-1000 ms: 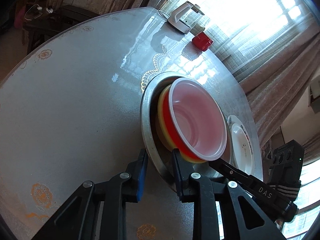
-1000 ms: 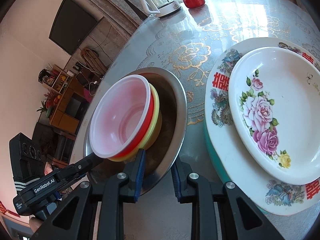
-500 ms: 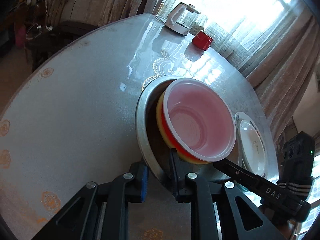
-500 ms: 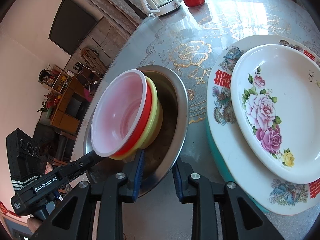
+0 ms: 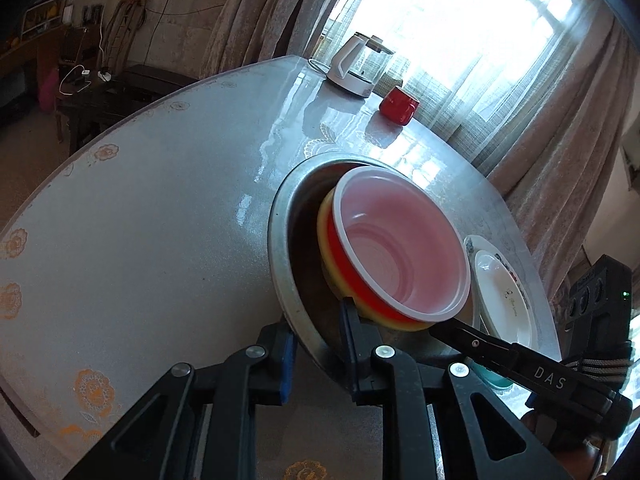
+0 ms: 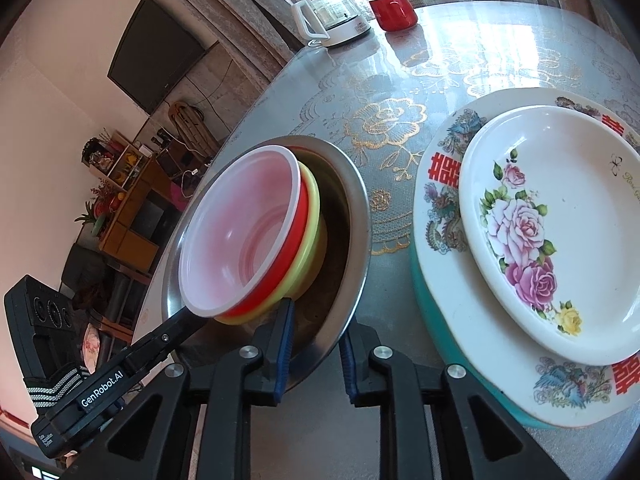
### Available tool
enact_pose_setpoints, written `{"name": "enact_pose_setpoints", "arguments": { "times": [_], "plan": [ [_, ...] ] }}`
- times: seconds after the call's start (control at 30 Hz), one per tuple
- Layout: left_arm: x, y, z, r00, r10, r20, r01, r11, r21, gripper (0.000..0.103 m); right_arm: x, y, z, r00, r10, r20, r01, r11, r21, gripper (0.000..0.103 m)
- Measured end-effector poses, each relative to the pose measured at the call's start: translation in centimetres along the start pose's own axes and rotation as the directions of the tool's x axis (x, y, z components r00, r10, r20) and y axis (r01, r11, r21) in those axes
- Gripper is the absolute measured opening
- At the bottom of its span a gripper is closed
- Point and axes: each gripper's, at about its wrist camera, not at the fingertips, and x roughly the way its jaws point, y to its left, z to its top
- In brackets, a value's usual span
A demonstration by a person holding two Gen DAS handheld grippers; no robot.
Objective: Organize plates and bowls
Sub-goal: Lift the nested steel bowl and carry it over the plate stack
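Note:
A metal basin stands on the round table and holds a tilted nest of bowls: a clear plastic bowl inside a red bowl, inside a yellow bowl. My left gripper is shut on the basin's near rim, one finger inside and one outside. On the opposite rim, the jaws of my right gripper are closing, with the pads against the rim. Each gripper shows in the other's view, reaching under the bowl stack.
A small floral plate lies on a large patterned plate, which lies on a teal plate, just right of the basin. A white kettle and a red mug stand at the table's far edge. Curtains and a window are beyond.
The left gripper has drawn back slightly and turned while holding the rim, so more of the room shows. The right gripper's fingers have narrowed onto the rim. The plates stayed put.

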Motion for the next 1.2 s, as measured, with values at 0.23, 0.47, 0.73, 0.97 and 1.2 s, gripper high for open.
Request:
{"name": "enact_pose_setpoints", "arguments": {
  "times": [0.23, 0.47, 0.73, 0.97, 1.2],
  "plan": [
    [-1.2, -0.5, 0.3, 0.999, 0.003, 0.05, -0.004, 1.0, 0.019, 0.02, -0.6, 0.3, 0.2, 0.999, 0.021, 0.034, -0.021, 1.0, -0.018, 0.019],
    [-2.4, -1.3, 0.3, 0.994, 0.005, 0.107, -0.011, 0.999, 0.05, 0.02, -1.6, 0.6, 0.7, 0.997, 0.043, 0.07, -0.041, 0.999, -0.035, 0.019],
    [-3.6, -2.9, 1.4, 0.99, -0.024, 0.138, 0.013, 0.997, 0.08, 0.02, -3.3, 0.7, 1.5, 0.991, 0.063, 0.119, -0.057, 0.997, -0.049, 0.019],
    [-3.9, -5.5, 2.2, 0.987, -0.052, 0.151, 0.032, 0.991, 0.128, 0.02, -5.6, 0.2, 2.2, 0.984, 0.053, 0.172, -0.046, 0.998, -0.043, 0.019],
    [-3.6, -8.2, 2.5, 0.984, -0.091, 0.151, 0.065, 0.984, 0.167, 0.02, -8.0, -1.0, 2.6, 0.974, 0.025, 0.225, -0.019, 0.999, -0.027, 0.019]
  ]
}}
